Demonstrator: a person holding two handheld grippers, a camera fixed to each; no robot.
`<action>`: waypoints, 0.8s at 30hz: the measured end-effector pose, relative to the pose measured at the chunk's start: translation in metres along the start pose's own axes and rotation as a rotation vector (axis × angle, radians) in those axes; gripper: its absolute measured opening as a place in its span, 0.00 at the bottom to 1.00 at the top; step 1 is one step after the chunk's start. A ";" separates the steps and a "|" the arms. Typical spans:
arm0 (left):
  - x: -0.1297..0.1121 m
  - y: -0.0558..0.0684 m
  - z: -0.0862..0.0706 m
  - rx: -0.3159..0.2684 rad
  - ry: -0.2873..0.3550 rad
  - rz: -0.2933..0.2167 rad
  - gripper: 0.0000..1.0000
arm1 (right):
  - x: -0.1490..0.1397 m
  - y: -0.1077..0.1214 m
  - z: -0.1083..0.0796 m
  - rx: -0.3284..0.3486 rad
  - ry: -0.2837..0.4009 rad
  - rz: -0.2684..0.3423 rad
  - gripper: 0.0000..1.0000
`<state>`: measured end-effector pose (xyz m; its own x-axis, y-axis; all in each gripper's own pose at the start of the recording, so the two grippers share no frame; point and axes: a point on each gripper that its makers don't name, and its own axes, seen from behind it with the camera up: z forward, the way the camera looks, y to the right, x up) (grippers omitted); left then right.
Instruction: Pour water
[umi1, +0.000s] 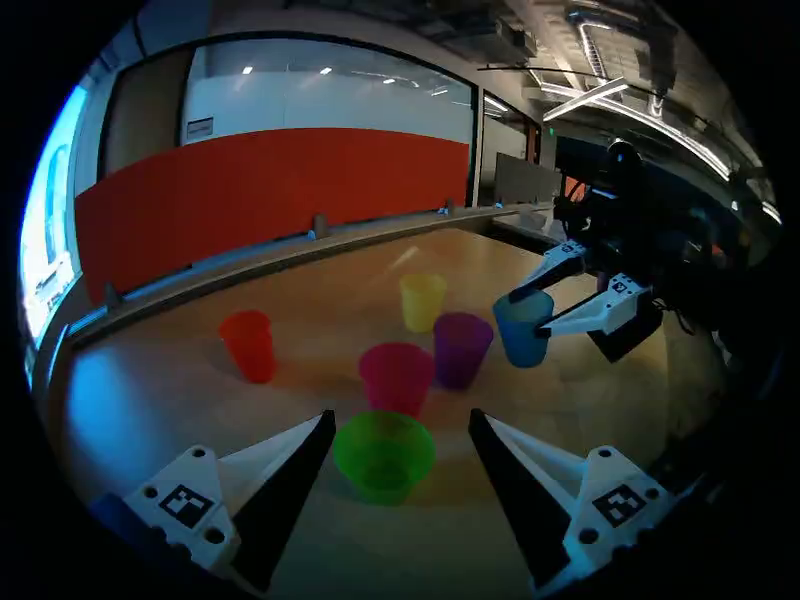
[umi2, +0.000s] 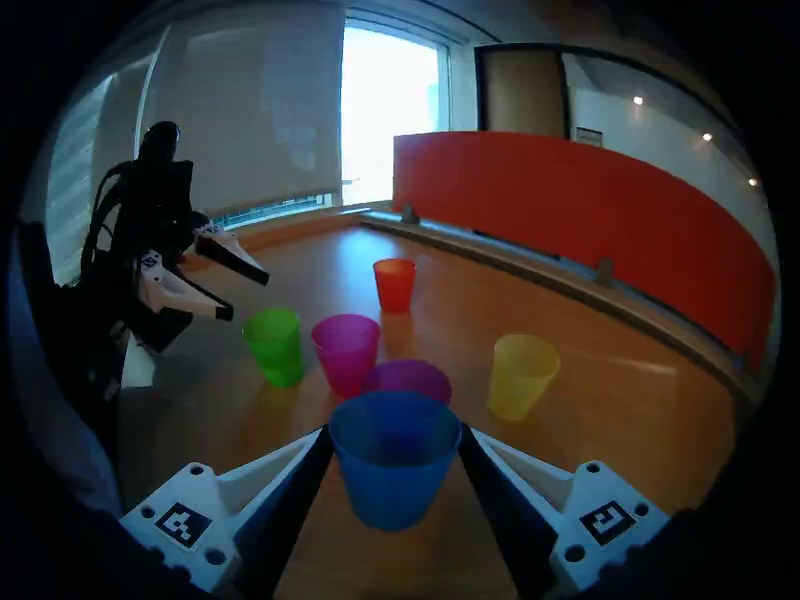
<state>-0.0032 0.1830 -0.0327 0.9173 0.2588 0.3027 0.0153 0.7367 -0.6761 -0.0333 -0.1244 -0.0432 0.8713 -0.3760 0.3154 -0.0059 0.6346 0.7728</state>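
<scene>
Wooden bench (umi1: 150, 400) with a red wall panel (umi1: 270, 190) behind it and a bright window (umi2: 390, 110) in the upper middle of the right gripper view. Blue cup (umi2: 395, 470) sits upright at bottom centre of the right gripper view, between the right gripper's (umi2: 394, 431) fingers. Jaws are clamped on the cup's sides just under the rim. Can't tell if there is water in it, or if it is lifted off the bench.

Purple cup (umi2: 407, 378) is just behind the blue one, pink cup (umi2: 346, 350) up-left of that, yellow cup (umi2: 520, 373) to the right, and red cup (umi2: 394, 283) farther back at centre.

Green cup (umi1: 385, 455) stands at bottom centre of the left gripper view, between the left gripper's (umi1: 400, 414) fingers. Jaws are wide apart, with a gap on both sides of the cup. In the same view the blue cup and right gripper are at middle right, near the purple cup. All six cups are upright.
</scene>
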 end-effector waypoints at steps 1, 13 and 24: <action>0.002 0.000 -0.001 0.002 0.003 0.002 1.00 | -0.002 -0.001 0.000 0.001 -0.003 0.001 0.93; 0.017 -0.003 -0.008 0.018 0.042 0.009 1.00 | -0.024 -0.006 0.004 0.012 -0.038 0.003 0.93; 0.028 -0.003 -0.014 0.021 0.067 0.021 1.00 | -0.037 -0.009 0.008 0.018 -0.055 0.002 0.93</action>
<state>0.0275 0.1793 -0.0320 0.9420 0.2320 0.2426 -0.0117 0.7450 -0.6669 -0.0694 -0.1218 -0.0574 0.8432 -0.4116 0.3458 -0.0163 0.6233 0.7818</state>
